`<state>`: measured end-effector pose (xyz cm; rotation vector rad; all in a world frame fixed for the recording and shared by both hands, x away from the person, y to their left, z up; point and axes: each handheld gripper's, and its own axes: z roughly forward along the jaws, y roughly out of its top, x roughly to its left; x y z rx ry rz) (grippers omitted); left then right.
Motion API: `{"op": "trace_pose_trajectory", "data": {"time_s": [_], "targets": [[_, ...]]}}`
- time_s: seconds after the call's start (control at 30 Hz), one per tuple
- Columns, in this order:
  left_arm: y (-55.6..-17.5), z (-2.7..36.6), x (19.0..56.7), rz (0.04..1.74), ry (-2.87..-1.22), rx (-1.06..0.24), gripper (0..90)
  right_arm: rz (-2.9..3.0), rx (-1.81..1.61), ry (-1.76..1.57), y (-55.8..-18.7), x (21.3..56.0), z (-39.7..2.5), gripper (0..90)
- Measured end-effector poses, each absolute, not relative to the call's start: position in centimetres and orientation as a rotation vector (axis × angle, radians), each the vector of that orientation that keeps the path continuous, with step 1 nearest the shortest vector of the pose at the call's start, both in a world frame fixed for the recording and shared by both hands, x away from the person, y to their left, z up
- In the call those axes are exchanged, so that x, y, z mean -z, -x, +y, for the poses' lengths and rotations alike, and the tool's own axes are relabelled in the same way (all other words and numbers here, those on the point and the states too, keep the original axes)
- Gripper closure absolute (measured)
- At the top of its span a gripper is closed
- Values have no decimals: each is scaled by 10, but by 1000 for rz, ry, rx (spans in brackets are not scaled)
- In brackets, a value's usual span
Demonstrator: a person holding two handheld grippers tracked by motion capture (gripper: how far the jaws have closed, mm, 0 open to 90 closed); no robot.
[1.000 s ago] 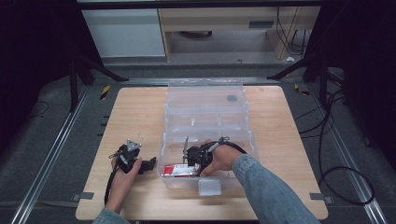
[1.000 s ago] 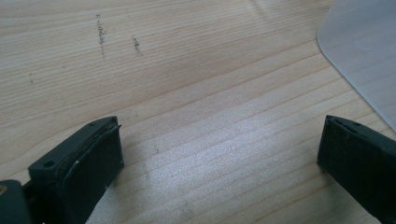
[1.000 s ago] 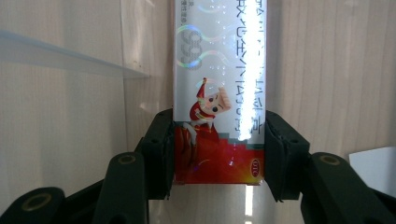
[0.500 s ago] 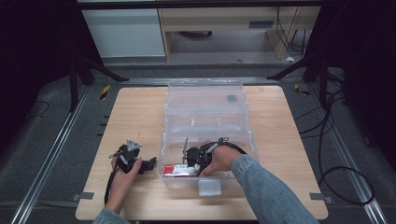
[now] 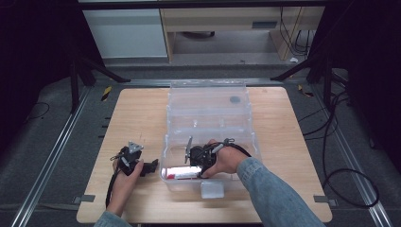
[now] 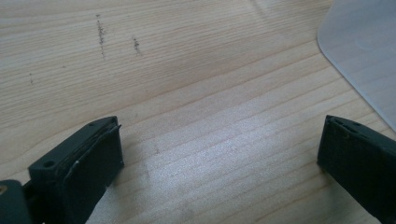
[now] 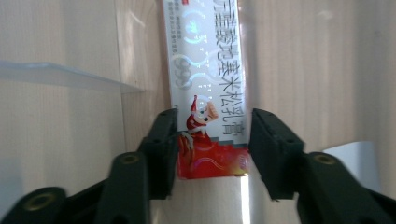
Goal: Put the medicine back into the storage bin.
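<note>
High view: one wooden bench (image 5: 142,118) carries one clear plastic box (image 5: 208,113) with its lid swung open away from the person. One red and white carton (image 5: 182,172) lies flat in the near compartment of the box. Two hands each hold one gripper. The left gripper (image 5: 152,166) rests on the bench just beside the box's left wall. The right gripper (image 5: 191,156) sits inside the near compartment, right over the carton.

Left gripper view: the left gripper (image 6: 219,163) has its two black jaws spread wide apart, with bare bench wood between them and nothing held. One rounded corner of the clear box (image 6: 364,51) shows at the upper right.

Right gripper view: the right gripper (image 7: 212,140) has its two jaws partly open, set around the red end of the carton (image 7: 205,60), one on each side. The left jaw looks to touch the carton's edge; a narrow gap shows at the right jaw, so it is not clamped.
</note>
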<state>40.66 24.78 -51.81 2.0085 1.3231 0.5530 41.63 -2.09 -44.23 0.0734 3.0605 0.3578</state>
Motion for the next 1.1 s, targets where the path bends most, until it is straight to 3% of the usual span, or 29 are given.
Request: {"op": "trace_pose_trajectory", "data": {"time_s": [0.37,0.53,0.9,1.1], "targets": [[-404,249,517,1320,-2016,-553,0,2982,-512,-192,-411,418,-40,629],[-401,251,510,1301,-2013,-591,43,2929,-600,-238,-406,402,-50,666],[-381,255,480,1228,-1926,-654,60,2808,-737,-428,-409,360,-84,518],[-371,246,452,1153,-1967,-652,64,2741,-796,-470,-414,342,-98,448]]}}
